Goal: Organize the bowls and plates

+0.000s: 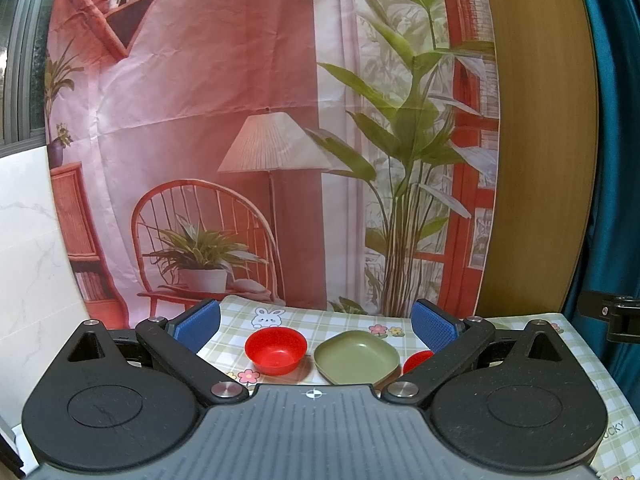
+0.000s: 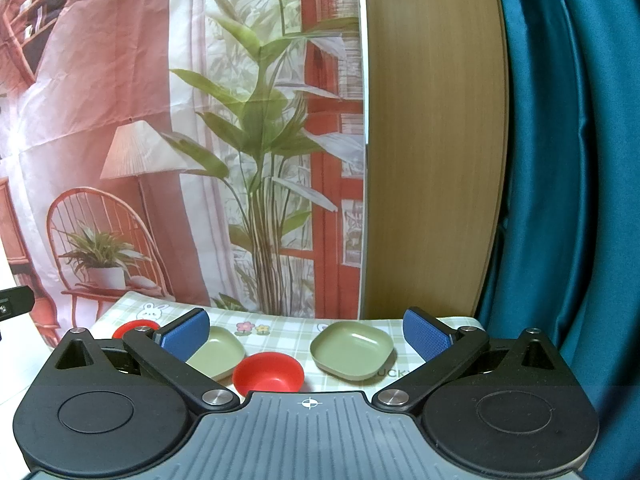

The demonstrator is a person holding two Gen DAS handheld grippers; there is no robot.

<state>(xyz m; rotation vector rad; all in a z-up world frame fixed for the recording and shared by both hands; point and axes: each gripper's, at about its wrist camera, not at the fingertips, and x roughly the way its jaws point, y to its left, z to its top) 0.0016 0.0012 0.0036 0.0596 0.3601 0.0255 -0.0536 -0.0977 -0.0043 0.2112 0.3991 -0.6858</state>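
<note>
Left gripper (image 1: 316,326) spread wide, empty, red bowl (image 1: 276,350) ahead between fingers

Checked tablecloth (image 2: 288,334) under bowls (image 2: 269,372) and plates (image 2: 352,350)

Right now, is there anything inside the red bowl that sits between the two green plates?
The red bowl looks empty where its inside shows. Its near part is hidden behind the right claw body, so that part cannot be checked.

Staged home set — printed room backdrop (image 1: 224,120), checked tablecloth (image 2: 288,330), teal curtain (image 2: 580,160).
</note>
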